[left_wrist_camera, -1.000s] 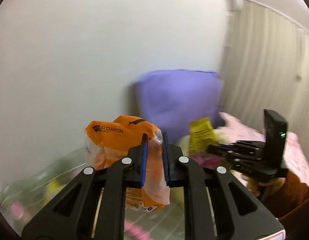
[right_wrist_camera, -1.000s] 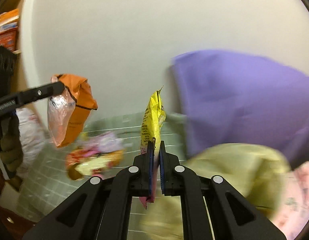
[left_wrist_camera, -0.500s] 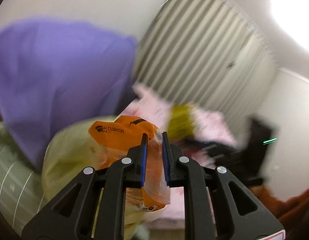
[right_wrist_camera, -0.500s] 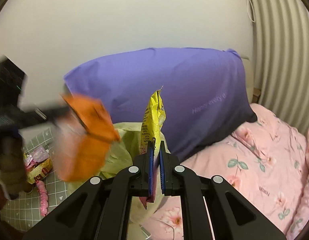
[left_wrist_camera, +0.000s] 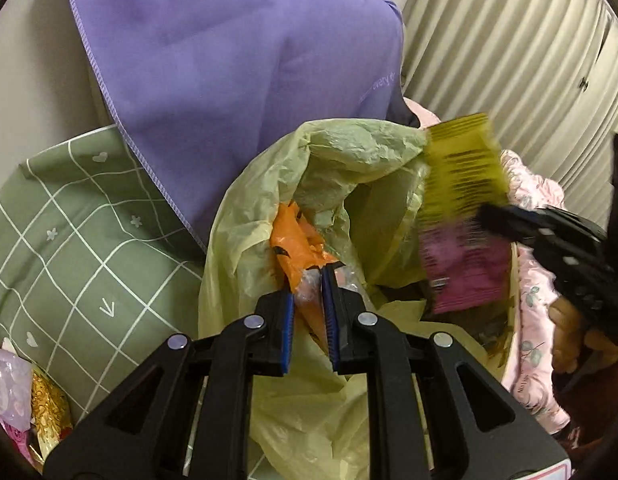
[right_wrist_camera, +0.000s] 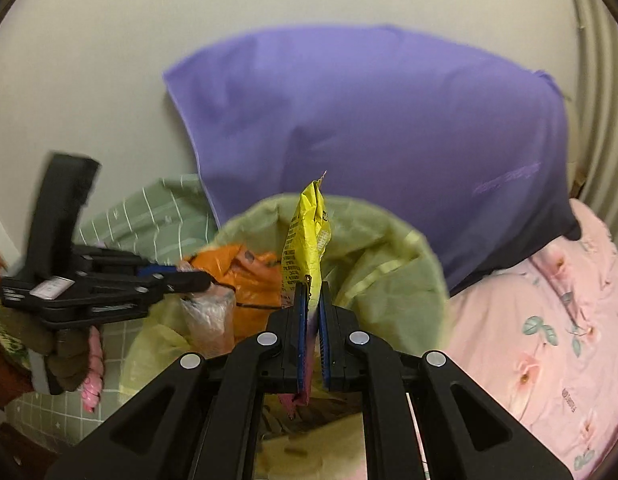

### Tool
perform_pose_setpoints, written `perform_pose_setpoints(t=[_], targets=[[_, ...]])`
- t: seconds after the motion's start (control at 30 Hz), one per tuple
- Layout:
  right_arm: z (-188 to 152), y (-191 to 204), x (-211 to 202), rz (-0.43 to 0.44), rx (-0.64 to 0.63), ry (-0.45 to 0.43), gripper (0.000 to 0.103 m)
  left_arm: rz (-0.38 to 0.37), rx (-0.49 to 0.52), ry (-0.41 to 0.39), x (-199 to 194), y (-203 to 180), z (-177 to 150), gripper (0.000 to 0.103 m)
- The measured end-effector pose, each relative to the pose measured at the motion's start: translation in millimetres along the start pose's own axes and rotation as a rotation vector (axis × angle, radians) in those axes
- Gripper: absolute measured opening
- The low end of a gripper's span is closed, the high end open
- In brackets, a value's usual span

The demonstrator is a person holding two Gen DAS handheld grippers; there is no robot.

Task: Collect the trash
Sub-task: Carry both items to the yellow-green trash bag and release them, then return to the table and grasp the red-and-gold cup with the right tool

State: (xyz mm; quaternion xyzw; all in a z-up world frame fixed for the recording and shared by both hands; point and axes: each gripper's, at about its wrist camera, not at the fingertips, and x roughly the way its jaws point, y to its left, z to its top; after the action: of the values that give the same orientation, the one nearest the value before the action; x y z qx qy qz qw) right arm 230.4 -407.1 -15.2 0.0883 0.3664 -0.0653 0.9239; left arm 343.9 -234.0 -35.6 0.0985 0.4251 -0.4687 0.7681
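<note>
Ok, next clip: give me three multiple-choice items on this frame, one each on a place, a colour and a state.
1. Where is the orange wrapper?
A. on the pink quilt
B. at the mouth of the yellow-green trash bag
C. on the checked sheet

2. What colour is the pillow?
A. purple
B. white
C. red

3. The right gripper is:
A. open and empty
B. shut on the yellow wrapper
C. out of view

Answers: 1 B, the left gripper holds it at the bag's opening; 2 A, it reads purple in both views; 3 B, its pads pinch the wrapper.
</note>
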Motion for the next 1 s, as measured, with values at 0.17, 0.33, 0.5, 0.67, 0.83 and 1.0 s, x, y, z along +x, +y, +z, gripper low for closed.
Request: perform_pose_setpoints(t=[0.17,0.33,0.5,0.67,0.83,1.0], targets=[[-7.3,0.7,34.5,0.019,-0.014,0.112,0.008,-0.007,0.035,-0.009,10.4,-16.0,-0.9,0.013],[-16.6,-3.1,36.5,0.005,-0.005,0.121,0.008,0.006,0.091,0.001,24.2,-33.7,0.5,0.013],[-18.4,-6.8,27.4,-0.016,-0.006,0.110,0.009,-0.009,0.056,-0.026,20.5,-34.4,3.4,0.020],[-19.3,-8.0,14.5,-0.036,-0.001,0.085,0.009,-0.069,-0.060,-0.099,-11.4,-8.2,3.0,0.046],[-20.7,-4.1,3.9,-0.044,-0.012,0.051,0.034,-0.058,-0.109,-0.161,-40.7,-0.5,-3.0,0.057],[-16.2,3.0,-6.8,-0.059,-0.016,0.016,0.034,-0.003,-0.149,-0.234,-82.0,15.2,-19.8,0.058]])
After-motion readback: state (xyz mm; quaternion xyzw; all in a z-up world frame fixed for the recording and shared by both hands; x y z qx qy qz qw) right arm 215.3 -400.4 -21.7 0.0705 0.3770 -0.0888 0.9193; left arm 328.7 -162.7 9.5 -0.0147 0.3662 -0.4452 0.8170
